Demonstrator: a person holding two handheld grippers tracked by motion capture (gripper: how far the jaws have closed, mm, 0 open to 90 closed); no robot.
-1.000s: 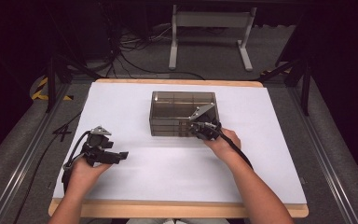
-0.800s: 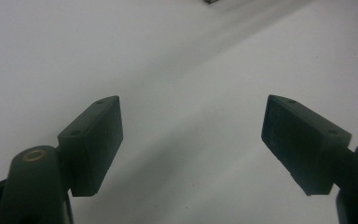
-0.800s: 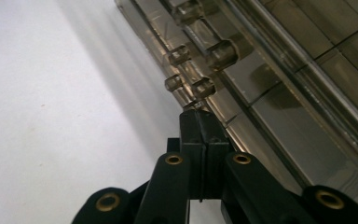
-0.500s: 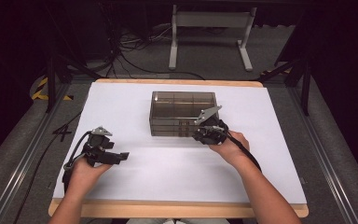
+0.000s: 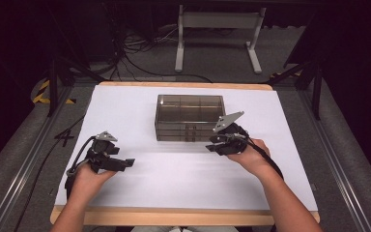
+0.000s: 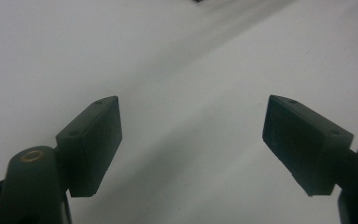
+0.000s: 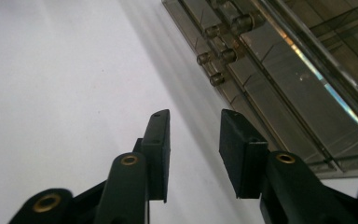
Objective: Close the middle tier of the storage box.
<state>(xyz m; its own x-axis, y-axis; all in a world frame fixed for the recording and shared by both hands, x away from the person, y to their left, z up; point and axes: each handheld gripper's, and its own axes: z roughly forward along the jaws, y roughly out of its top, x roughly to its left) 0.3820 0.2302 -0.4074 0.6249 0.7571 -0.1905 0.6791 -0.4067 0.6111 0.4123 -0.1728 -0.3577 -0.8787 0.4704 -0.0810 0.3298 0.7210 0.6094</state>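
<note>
A smoky see-through drawer box (image 5: 189, 117) stands in the middle of the white table top (image 5: 174, 183). In the right gripper view its front (image 7: 279, 70) lies just ahead, with small round drawer knobs (image 7: 219, 56). My right gripper (image 5: 211, 144) hovers just off the box's front right corner. Its jaws (image 7: 194, 121) have just been opening, stand partly apart, and have nothing between them. My left gripper (image 5: 128, 163) rests low at the table's front left. It is wide open (image 6: 193, 107) over bare white surface.
The table's wooden front edge (image 5: 183, 216) runs along the bottom. Dark floor with cables (image 5: 135, 53) and a white stand's legs (image 5: 217, 43) lie beyond the far edge. Grey rails flank both sides.
The right gripper has drawn back a little from the box's front, toward the person, and its jaws have parted. The left hand and the box have not moved.
</note>
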